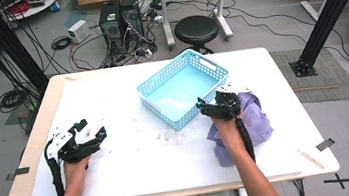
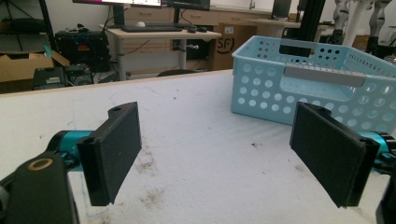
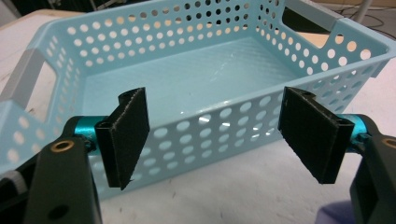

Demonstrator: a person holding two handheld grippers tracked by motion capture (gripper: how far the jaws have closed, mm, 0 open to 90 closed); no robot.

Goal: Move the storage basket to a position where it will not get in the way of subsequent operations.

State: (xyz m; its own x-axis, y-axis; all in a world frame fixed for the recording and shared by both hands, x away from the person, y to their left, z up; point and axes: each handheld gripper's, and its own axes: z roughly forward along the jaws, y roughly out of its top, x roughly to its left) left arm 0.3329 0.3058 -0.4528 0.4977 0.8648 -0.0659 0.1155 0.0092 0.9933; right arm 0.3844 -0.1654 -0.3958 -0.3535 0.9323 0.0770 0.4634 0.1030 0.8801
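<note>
A light blue perforated basket (image 1: 209,68) sits empty at the middle-back of the white table, also seen as the basket (image 3: 196,126) and the basket (image 2: 322,84). A lilac cloth (image 1: 256,120) lies crumpled just right of it, under the right forearm. My right gripper (image 1: 211,106) hovers at the basket's near wall, open, and between its pads (image 3: 126,135) there is only the wall behind. My left gripper (image 1: 91,131) rests over the table's left side, open and holding nothing, its pads (image 2: 114,149) wide apart above bare, smudged tabletop.
A wooden stick (image 1: 311,158) and a strip of black tape (image 1: 325,144) lie near the table's right front corner. Beyond the far edge stand a black stool (image 1: 196,29), computer towers (image 1: 120,21) and cables.
</note>
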